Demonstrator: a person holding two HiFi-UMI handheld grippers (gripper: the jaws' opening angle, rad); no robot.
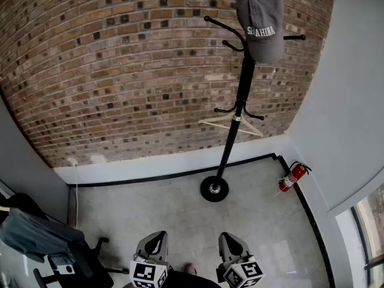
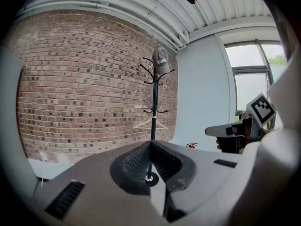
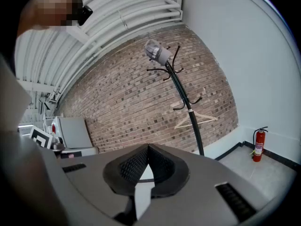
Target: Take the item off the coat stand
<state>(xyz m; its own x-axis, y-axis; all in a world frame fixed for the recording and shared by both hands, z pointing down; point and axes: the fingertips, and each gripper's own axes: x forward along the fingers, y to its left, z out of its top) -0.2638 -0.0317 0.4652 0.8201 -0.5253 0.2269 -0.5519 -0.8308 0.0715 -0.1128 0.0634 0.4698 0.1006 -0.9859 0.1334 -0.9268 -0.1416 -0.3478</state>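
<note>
A grey cap [image 1: 260,19] with white lettering hangs on the top hooks of a black coat stand [image 1: 233,134] in front of the brick wall. The cap [image 2: 161,61] and the stand [image 2: 154,112] show far off in the left gripper view, and the cap [image 3: 157,52] on the stand [image 3: 186,108] in the right gripper view too. A pale wooden hanger [image 1: 231,123] hangs lower on the stand. My left gripper [image 1: 155,243] and right gripper [image 1: 230,244] are low at the frame's bottom, well short of the stand, both shut and empty.
A red fire extinguisher [image 1: 293,176] stands against the right wall. A dark office chair [image 1: 51,248] with a grey garment sits at the lower left. The stand's round base [image 1: 214,189] rests on the tiled floor near the skirting. A window [image 2: 251,84] is on the right.
</note>
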